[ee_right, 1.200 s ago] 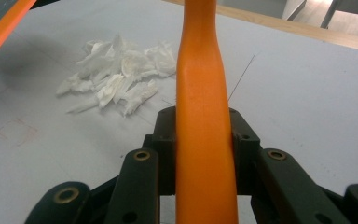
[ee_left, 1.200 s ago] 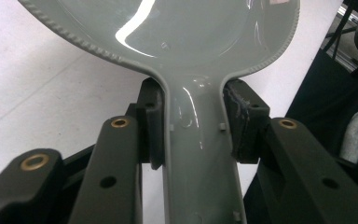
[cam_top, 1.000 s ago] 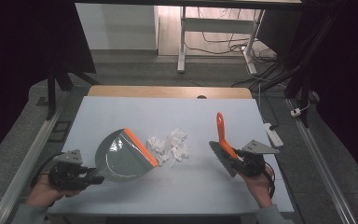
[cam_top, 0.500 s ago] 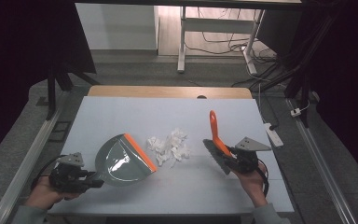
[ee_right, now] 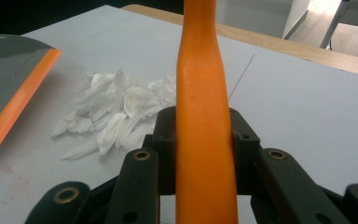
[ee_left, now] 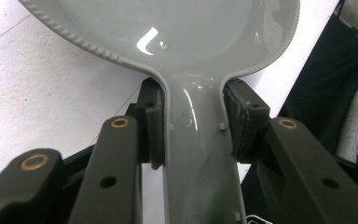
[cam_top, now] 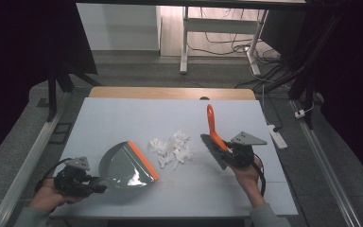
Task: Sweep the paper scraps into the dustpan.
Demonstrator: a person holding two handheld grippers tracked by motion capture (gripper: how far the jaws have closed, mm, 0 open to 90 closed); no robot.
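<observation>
Left tongs [cam_top: 94, 185] are clamped on the grey dustpan [cam_top: 125, 164] handle, pan flat on the pale bench [cam_top: 123, 118], orange lip facing the crumpled white paper scraps [cam_top: 172, 149] mid-bench. Right tongs [cam_top: 227, 150] squeeze the orange brush [cam_top: 213, 135], tilted, just right of the scraps. Cables cover the floor [cam_top: 227, 52] behind.

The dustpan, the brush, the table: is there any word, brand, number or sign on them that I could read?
None can be read.
Dustpan: plain grey with an orange lip, no label.
Brush: plain orange handle, no print.
Table: faint reddish marks near the bottom left of the right gripper view, too faint to read.
Left gripper view: a scrap of white pattern at the bottom edge, cut off and unreadable.
</observation>
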